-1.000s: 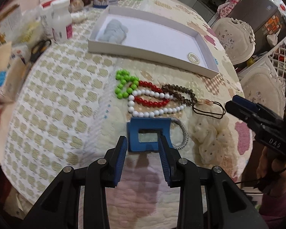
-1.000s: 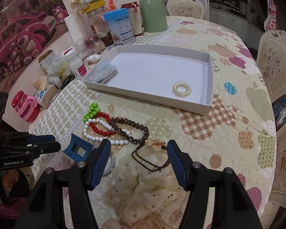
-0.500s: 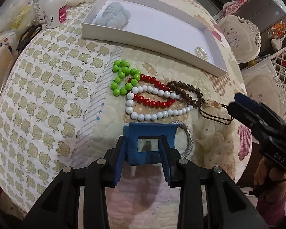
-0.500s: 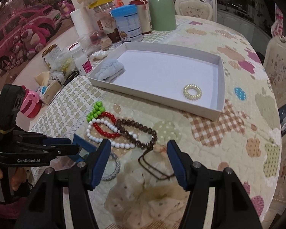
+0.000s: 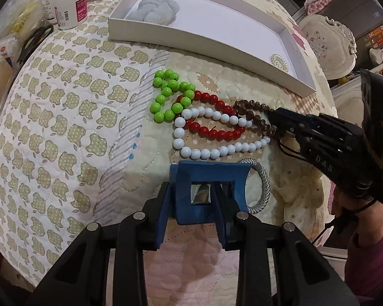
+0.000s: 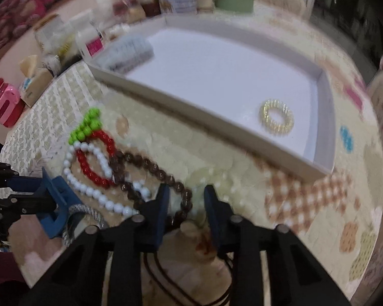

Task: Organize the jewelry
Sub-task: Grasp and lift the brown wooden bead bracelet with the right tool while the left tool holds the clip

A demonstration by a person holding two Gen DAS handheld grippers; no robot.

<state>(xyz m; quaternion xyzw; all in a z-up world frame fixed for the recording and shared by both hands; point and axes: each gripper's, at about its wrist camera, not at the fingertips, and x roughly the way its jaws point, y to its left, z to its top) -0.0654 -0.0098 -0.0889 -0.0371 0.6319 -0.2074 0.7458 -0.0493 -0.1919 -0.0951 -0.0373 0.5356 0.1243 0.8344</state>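
Your left gripper's (image 5: 191, 191) jaws have just been closing and are now pinching the blue claw clip (image 5: 209, 170) by its sides, with the clip sitting on the quilted tablecloth (image 5: 63, 127) right at the near edge of the pile. Your right gripper's (image 6: 187, 191) jaws have just been closing too, and they're squeezing down on the brown bead bracelet (image 6: 153, 167) at the end nearest you; that view is blurry, but the left camera is showing the 2 tips nearly together on the beads. The rest of the jewelry is lying in a tangle between the 2 grippers and the white tray (image 5: 191, 38): the green beads (image 5: 168, 94) farthest left, the red strand (image 5: 212, 132) and the white strand (image 5: 204, 153) looping over each other beside them. A grey braided hair tie (image 5: 264, 186) is poking out from behind the clip, and a cream scrunchie (image 5: 298, 199) is sitting just right of that. In the tray, a pale blue scrunchie (image 5: 158, 10) is resting in the far left corner and a gold spiral tie (image 6: 277, 117) near the right wall.
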